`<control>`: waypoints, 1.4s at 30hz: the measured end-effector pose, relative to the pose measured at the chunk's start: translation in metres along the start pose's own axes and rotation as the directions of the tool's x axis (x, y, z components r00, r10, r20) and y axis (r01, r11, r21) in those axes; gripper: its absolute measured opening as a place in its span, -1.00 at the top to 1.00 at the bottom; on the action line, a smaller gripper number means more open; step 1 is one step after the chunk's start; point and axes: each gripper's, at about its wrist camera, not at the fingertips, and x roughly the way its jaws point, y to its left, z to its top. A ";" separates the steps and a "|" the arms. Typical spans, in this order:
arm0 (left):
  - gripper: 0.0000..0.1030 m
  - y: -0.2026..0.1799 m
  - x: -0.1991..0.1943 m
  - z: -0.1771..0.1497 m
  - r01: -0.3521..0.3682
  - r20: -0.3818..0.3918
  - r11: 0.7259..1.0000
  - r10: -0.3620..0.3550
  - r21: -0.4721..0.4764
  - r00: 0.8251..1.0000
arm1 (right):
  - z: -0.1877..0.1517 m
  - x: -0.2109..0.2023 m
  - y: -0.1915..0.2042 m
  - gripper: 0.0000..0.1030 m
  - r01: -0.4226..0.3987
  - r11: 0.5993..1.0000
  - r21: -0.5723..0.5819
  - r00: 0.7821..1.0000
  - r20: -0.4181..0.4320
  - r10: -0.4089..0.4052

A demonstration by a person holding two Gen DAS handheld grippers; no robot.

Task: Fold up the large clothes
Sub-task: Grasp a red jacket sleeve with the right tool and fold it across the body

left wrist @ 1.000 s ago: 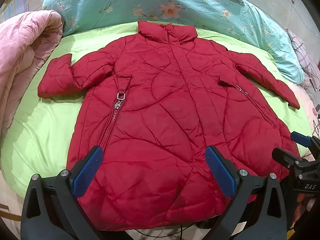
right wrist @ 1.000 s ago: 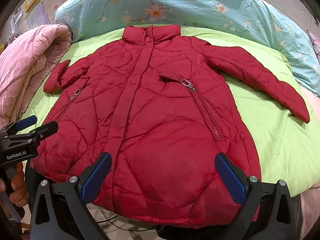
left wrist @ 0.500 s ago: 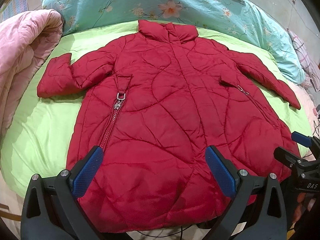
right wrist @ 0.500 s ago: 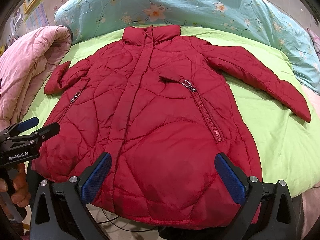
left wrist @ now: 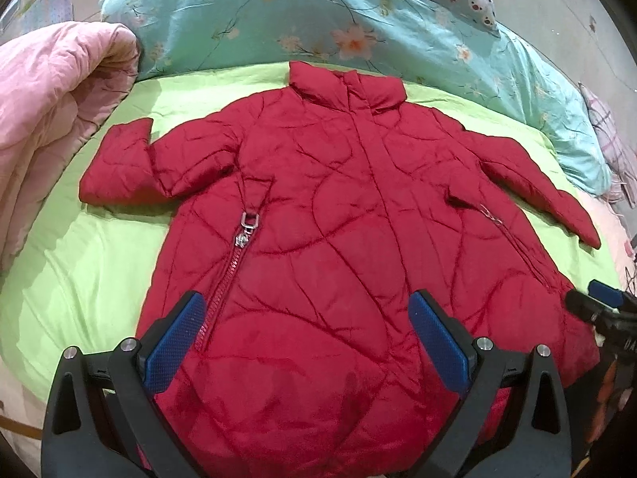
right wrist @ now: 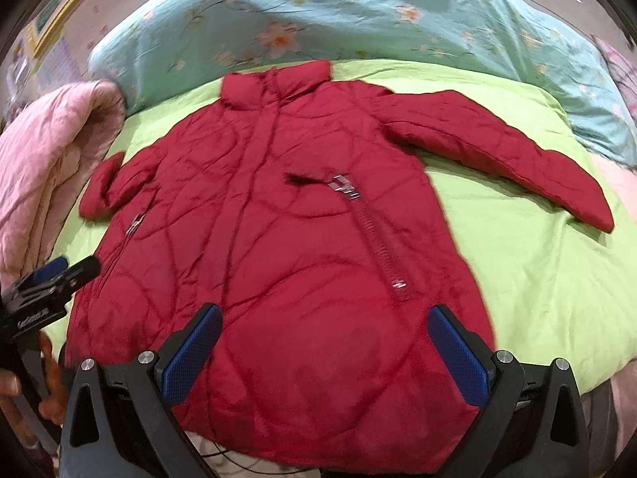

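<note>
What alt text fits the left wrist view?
A red quilted coat lies flat, front up, on a lime green sheet, collar away from the camera. The open left gripper hovers over its hem; pink quilt at left, floral teal bedding beyond, right gripper at the right edge.

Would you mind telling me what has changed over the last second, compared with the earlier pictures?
The right gripper has moved: its view is now blurred and the red coat sits lower and further left in it, so it seems to be swinging right. The left gripper shifted only slightly. Nothing was gripped or released; both stay open above the hem. The coat still lies flat on the green sheet.
</note>
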 end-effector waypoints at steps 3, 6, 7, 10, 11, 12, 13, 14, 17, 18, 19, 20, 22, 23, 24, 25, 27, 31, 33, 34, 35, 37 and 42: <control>-0.99 0.001 0.005 0.006 -0.022 -0.006 1.000 0.022 0.017 1.000 | 0.008 0.001 -0.019 -1.00 0.008 0.999 0.052 1.000 0.015 -0.009; -0.99 0.003 0.011 0.012 -0.036 -0.018 0.999 0.036 0.022 0.999 | 0.018 0.003 -0.047 -1.00 0.007 0.993 0.115 0.999 0.035 -0.011; -0.99 0.003 0.013 0.013 -0.042 -0.022 0.999 0.043 0.024 0.999 | 0.022 0.003 -0.059 -1.00 0.013 0.990 0.140 0.999 0.042 -0.019; -0.99 0.008 0.020 0.019 -0.045 -0.036 0.999 0.046 0.003 0.998 | 0.031 0.008 -0.091 -1.00 0.038 0.975 0.218 0.998 0.047 -0.049; -0.99 0.009 0.022 0.022 -0.052 -0.032 0.999 0.052 0.003 0.998 | 0.034 0.010 -0.105 -1.00 0.035 0.968 0.249 0.997 0.056 -0.050; -0.99 0.010 0.024 0.023 -0.049 -0.033 0.999 0.049 -0.002 0.998 | 0.036 0.011 -0.113 -0.99 0.040 0.963 0.267 0.997 0.059 -0.058; -0.99 0.011 0.026 0.025 -0.047 -0.034 0.999 0.047 -0.001 0.998 | 0.039 0.014 -0.125 -0.98 0.052 0.955 0.292 0.996 0.058 -0.072; -0.99 0.011 0.029 0.026 -0.036 -0.038 0.999 0.036 0.001 0.999 | 0.042 0.016 -0.138 -0.98 0.073 0.948 0.311 0.994 0.058 -0.096; -0.99 0.009 0.037 0.031 -0.039 -0.055 0.999 0.040 0.028 0.998 | 0.050 0.022 -0.166 -0.98 0.104 0.933 0.343 0.989 0.063 -0.134; -0.99 0.008 0.039 0.032 -0.046 -0.055 0.998 0.049 0.038 0.997 | 0.051 0.024 -0.172 -0.98 0.108 0.928 0.356 0.989 0.056 -0.136; -0.99 0.007 0.042 0.033 -0.045 -0.059 0.998 0.048 0.045 0.997 | 0.053 0.027 -0.183 -0.97 0.105 0.919 0.379 0.989 0.055 -0.136; -0.99 0.007 0.044 0.034 -0.043 -0.065 0.998 0.046 0.047 0.997 | 0.054 0.027 -0.195 -0.97 0.114 0.908 0.404 0.987 0.055 -0.148; -0.99 0.007 0.049 0.036 -0.021 -0.076 0.999 0.024 0.038 0.997 | 0.054 0.030 -0.212 -0.96 0.119 0.891 0.439 0.986 0.052 -0.157; -0.99 0.008 0.050 0.037 0.003 -0.078 1.000 -0.001 0.028 0.997 | 0.055 0.034 -0.219 -0.95 0.115 0.882 0.457 0.987 0.048 -0.153; -0.99 0.008 0.052 0.038 0.020 -0.080 1.000 -0.018 0.020 0.997 | 0.055 0.038 -0.230 -0.91 0.105 0.868 0.484 0.989 0.042 -0.143; -0.99 0.008 0.054 0.039 0.025 -0.083 1.000 -0.023 0.016 0.996 | 0.054 0.042 -0.238 -0.83 0.099 0.858 0.504 0.990 0.035 -0.134; -0.99 0.005 0.056 0.040 0.022 -0.083 0.999 -0.020 0.024 0.996 | 0.053 0.052 -0.253 -0.67 0.092 0.834 0.544 0.993 0.016 -0.120; -0.99 -0.002 0.062 0.043 0.030 -0.090 0.999 -0.026 0.040 0.996 | 0.047 0.065 -0.285 -0.43 0.077 0.772 0.631 0.994 0.012 -0.109; -0.99 -0.003 0.065 0.043 0.036 -0.092 0.999 -0.032 0.041 0.995 | 0.045 0.069 -0.297 -0.41 0.057 0.748 0.662 0.994 0.033 -0.105; -0.99 -0.004 0.067 0.043 0.040 -0.093 0.998 -0.036 0.042 0.995 | 0.045 0.071 -0.300 -0.39 0.050 0.740 0.670 0.994 0.038 -0.101; -0.99 -0.005 0.068 0.043 0.043 -0.094 0.998 -0.039 0.043 0.995 | 0.045 0.074 -0.306 -0.37 0.033 0.727 0.686 0.995 0.047 -0.090; -0.99 -0.006 0.071 0.043 0.049 -0.098 0.998 -0.045 0.039 0.994 | 0.044 0.081 -0.315 -0.28 0.011 0.696 0.718 0.996 0.052 -0.070; -0.99 -0.008 0.076 0.043 0.064 -0.112 0.998 -0.061 0.029 0.992 | 0.040 0.095 -0.332 -0.09 -0.029 0.619 0.785 0.996 0.073 -0.047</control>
